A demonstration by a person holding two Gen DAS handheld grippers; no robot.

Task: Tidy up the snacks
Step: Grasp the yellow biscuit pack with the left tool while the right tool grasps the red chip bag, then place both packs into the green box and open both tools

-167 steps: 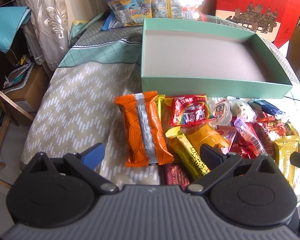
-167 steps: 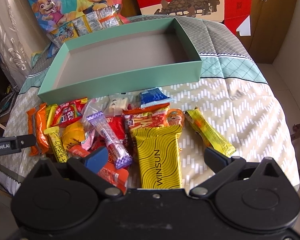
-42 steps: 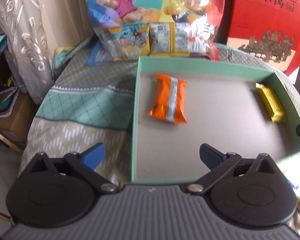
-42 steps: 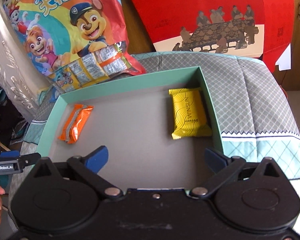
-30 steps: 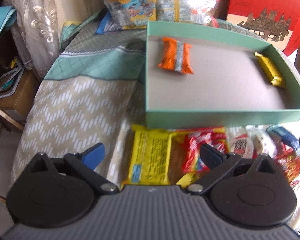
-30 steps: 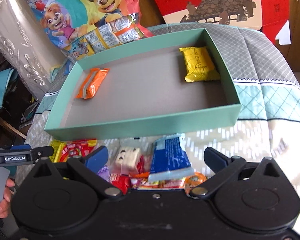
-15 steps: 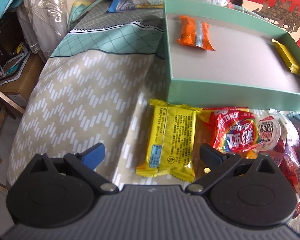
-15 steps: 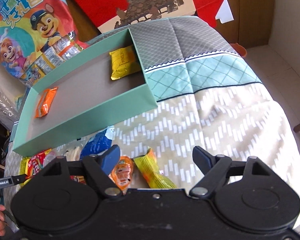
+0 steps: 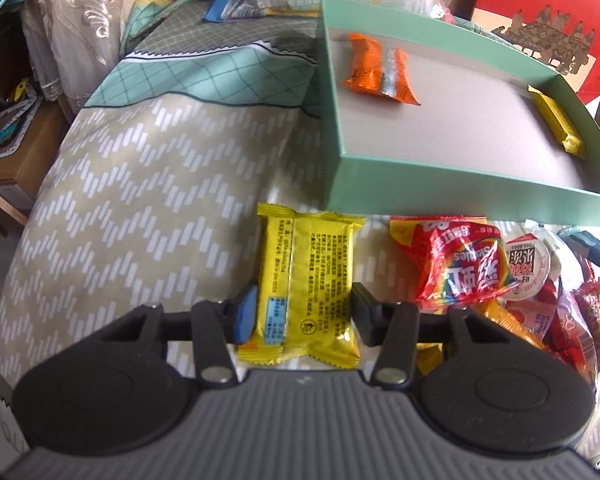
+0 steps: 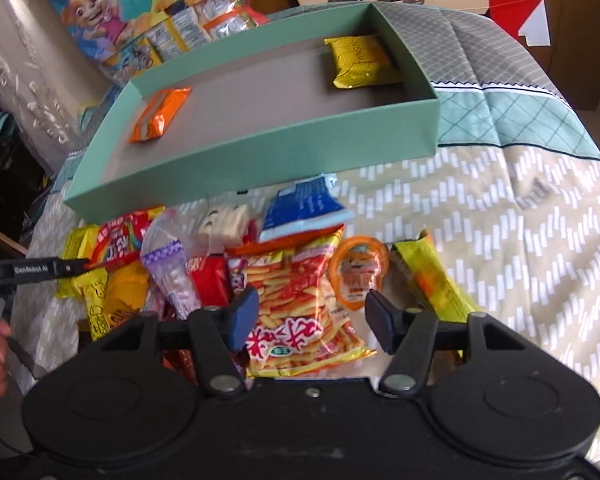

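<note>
A shallow green box (image 9: 460,196) (image 10: 260,152) lies on the patterned bedspread. It holds an orange packet (image 9: 380,70) (image 10: 160,114) at its left end and a yellow packet (image 9: 556,124) (image 10: 360,60) at its right end. In front of the box, my left gripper (image 9: 305,312) is closing on a yellow snack packet (image 9: 308,272), with both pads against its long sides. My right gripper (image 10: 312,318) is over the snack pile, its jaws closing. A red-orange fries bag (image 10: 296,300) lies between its pads, and the right pad still stands clear of it.
The loose pile holds a red Skittles bag (image 9: 456,264), a jelly cup (image 9: 528,264), a blue packet (image 10: 304,208) and a long yellow bar (image 10: 432,276). A cartoon gift bag (image 10: 140,8) and a red gift box (image 9: 548,20) stand behind. The bed drops off at the left.
The left jaws have drawn in from wide open onto the yellow packet. The right gripper has swung left from the bare bedspread over the pile, and its jaws have narrowed.
</note>
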